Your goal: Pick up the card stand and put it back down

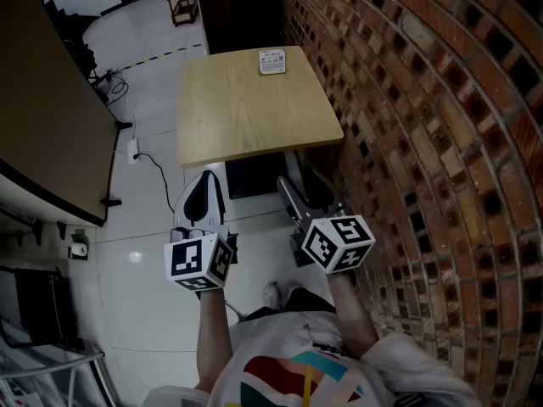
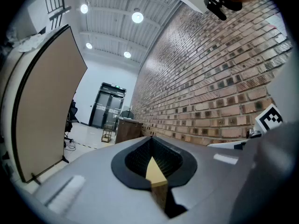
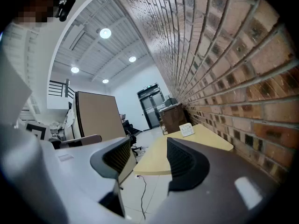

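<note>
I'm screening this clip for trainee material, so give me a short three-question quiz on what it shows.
1. True or false: the card stand is held in the right tongs.
2. Where is the card stand on the table?
A) at the far end, towards the brick wall
B) at the near edge, by the person
C) in the middle
3. Which stand open with nothing between them, the left tongs or the right tongs?

Key: 1 false; 2 A; 3 right.

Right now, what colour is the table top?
The table top is pale yellowish wood; the head view shows it best.
</note>
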`<state>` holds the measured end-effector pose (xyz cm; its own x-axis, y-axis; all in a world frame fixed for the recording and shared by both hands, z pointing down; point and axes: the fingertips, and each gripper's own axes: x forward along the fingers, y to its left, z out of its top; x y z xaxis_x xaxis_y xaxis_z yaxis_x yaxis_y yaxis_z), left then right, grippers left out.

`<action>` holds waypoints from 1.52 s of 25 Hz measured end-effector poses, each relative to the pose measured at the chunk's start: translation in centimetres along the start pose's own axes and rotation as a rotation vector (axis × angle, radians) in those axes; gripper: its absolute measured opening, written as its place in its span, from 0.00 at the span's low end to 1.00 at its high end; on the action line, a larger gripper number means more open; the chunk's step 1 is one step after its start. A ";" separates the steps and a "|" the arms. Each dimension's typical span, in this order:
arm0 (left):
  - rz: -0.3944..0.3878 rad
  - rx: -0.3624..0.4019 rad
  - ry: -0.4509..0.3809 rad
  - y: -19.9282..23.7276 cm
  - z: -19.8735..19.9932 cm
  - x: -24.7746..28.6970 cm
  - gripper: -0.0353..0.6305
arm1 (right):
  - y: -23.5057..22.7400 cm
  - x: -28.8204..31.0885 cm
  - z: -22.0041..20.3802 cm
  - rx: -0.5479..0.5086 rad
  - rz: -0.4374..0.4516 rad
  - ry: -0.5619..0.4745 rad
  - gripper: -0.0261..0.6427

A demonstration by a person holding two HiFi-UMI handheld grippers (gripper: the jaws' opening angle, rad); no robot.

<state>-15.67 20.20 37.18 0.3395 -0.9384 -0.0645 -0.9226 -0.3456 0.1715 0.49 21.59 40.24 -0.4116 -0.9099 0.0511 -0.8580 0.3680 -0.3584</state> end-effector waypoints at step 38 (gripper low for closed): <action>-0.003 -0.037 -0.022 13.7 1.3 42.1 0.06 | -21.8 36.9 9.6 0.017 -0.146 -0.032 0.39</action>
<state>-14.30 -24.01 35.54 0.3381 -0.9371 -0.0864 -0.9139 -0.3488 0.2078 6.93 -21.82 40.98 -0.2725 -0.9593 0.0743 -0.9026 0.2282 -0.3651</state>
